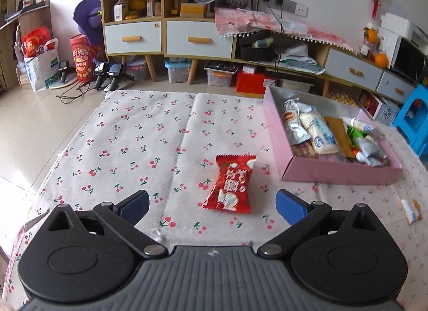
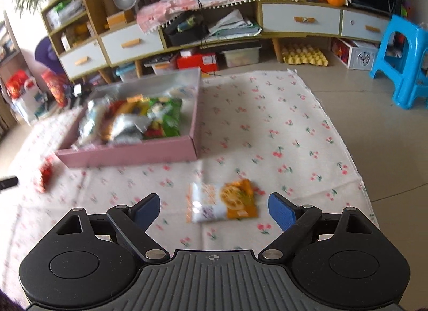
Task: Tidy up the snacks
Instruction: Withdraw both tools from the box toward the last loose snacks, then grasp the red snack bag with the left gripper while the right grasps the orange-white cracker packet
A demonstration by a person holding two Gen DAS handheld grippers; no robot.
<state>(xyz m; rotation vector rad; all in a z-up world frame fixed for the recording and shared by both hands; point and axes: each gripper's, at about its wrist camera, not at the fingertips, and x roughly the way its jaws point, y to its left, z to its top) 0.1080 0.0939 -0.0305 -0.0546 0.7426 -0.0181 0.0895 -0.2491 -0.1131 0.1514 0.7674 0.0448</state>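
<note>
A red snack packet [image 1: 230, 184] lies flat on the cherry-print cloth [image 1: 128, 150], just ahead of my open, empty left gripper [image 1: 212, 208]. A pink box [image 1: 339, 173] with several snack packets in it stands to the right. In the right wrist view an orange-and-white snack packet [image 2: 223, 201] lies on the cloth between the fingers of my open, empty right gripper [image 2: 215, 210]. The pink box [image 2: 128, 153] is ahead and to the left there, and the red packet [image 2: 45, 177] shows blurred at the far left. The orange-and-white packet [image 1: 412, 210] also shows at the right edge of the left wrist view.
The cloth-covered table ends at a tiled floor [image 1: 34, 123] on the left and far side. Cabinets with drawers [image 1: 171, 35] line the back wall. A blue plastic stool [image 2: 401, 62] stands beyond the table's right edge. Storage bins and an egg tray [image 2: 305, 57] sit under the cabinets.
</note>
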